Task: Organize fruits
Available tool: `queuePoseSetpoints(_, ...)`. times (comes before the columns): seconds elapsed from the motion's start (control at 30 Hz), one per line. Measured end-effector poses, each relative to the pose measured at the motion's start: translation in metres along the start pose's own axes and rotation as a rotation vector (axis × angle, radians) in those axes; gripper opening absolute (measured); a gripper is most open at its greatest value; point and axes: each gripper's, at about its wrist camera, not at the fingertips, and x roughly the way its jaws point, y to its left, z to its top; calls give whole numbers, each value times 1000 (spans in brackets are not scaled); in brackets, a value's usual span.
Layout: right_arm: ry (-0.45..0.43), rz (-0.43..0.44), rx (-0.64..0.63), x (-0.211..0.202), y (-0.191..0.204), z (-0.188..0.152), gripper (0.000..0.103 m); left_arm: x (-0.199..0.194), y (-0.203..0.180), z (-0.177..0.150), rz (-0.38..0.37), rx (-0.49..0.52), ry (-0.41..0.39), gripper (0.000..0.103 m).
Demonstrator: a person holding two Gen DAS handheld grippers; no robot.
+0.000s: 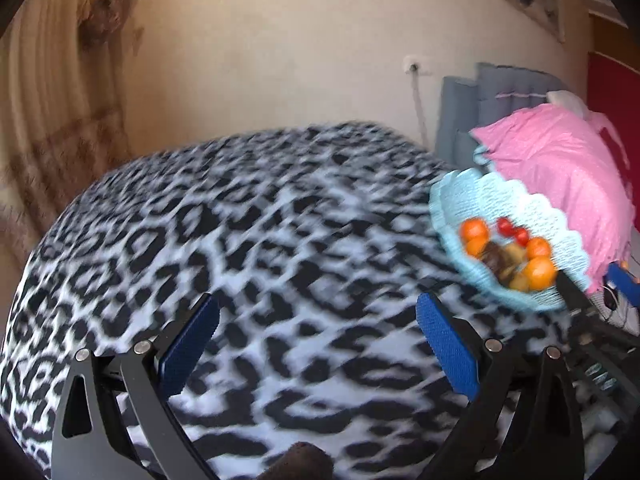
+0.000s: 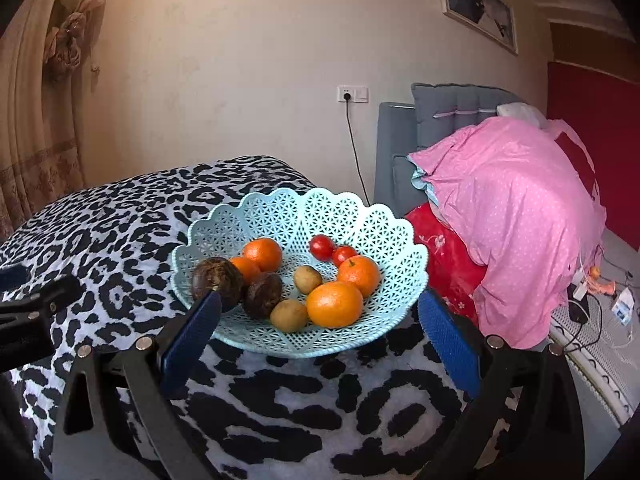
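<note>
Fruit basket [image 2: 372, 220] centre frame on leopard-print bed [image 2: 120, 216]: oranges [image 2: 335, 305], tomatoes [image 2: 322, 247], kiwis, dark passion fruit. Right hand-held gripper [image 2: 318, 322] agape, empty; left hand-held gripper [image 1: 318, 322] likewise. Probably light, round, roll-prone; tomatoes soft. Grip across widest girth, gently.

Right gripper [image 2: 318, 316] jaws spread, empty, before blue lattice basket [image 2: 280, 212] holding 4 oranges [image 2: 335, 304], 2 tomatoes [image 2: 321, 247].
</note>
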Motion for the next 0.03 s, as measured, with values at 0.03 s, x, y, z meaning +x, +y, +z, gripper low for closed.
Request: queuePoseSetpoints(0.03, 5, 26, 3, -3, 5, 1, 100, 1, 10, -3, 19, -12, 20, 98)
